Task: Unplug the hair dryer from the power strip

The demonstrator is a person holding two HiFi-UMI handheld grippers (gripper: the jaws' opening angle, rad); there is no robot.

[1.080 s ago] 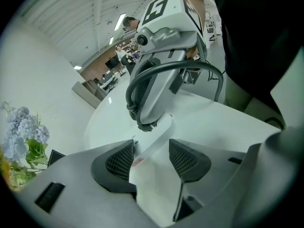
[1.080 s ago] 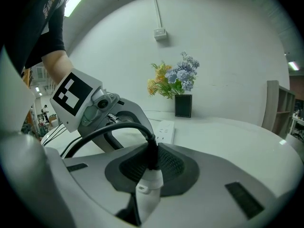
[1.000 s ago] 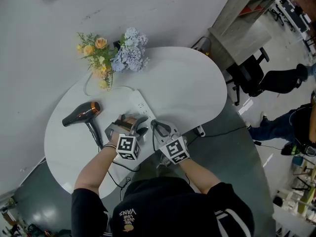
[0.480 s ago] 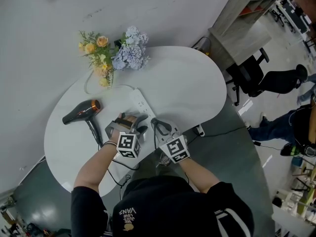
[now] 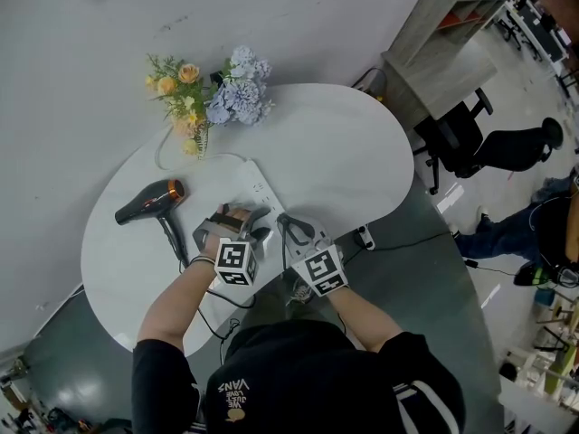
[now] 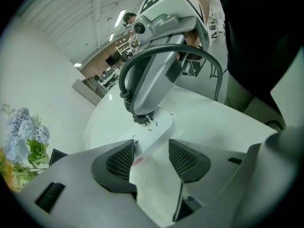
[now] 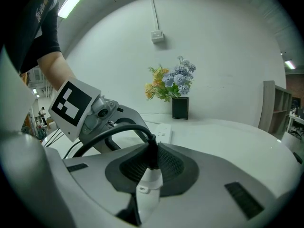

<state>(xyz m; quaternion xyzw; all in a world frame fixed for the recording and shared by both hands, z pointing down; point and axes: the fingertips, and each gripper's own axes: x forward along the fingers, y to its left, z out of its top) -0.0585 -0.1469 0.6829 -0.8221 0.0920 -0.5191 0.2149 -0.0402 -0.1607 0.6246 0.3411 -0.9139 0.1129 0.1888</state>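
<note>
The black and orange hair dryer (image 5: 149, 202) lies at the table's left. Mid-table lies the white power strip (image 5: 256, 186) (image 6: 159, 129) (image 7: 161, 133). My left gripper (image 5: 240, 229) (image 6: 151, 159) sits astride it, with a pad against each long side. My right gripper (image 5: 291, 233) (image 7: 149, 175) is shut on the dryer's white plug (image 7: 148, 189). The black cable (image 7: 109, 134) arches out of the plug to the left. In the left gripper view the plug (image 6: 142, 119) hangs just above the strip's far end with bare prongs showing.
Blue and yellow flowers (image 5: 213, 102) (image 7: 173, 87) stand at the table's back edge. The black cable (image 5: 213, 297) trails off the near edge. Another plug block (image 5: 365, 239) hangs at the right rim. A black chair (image 5: 457, 143) and a wooden shelf (image 5: 443, 34) stand beyond the round white table (image 5: 335, 152).
</note>
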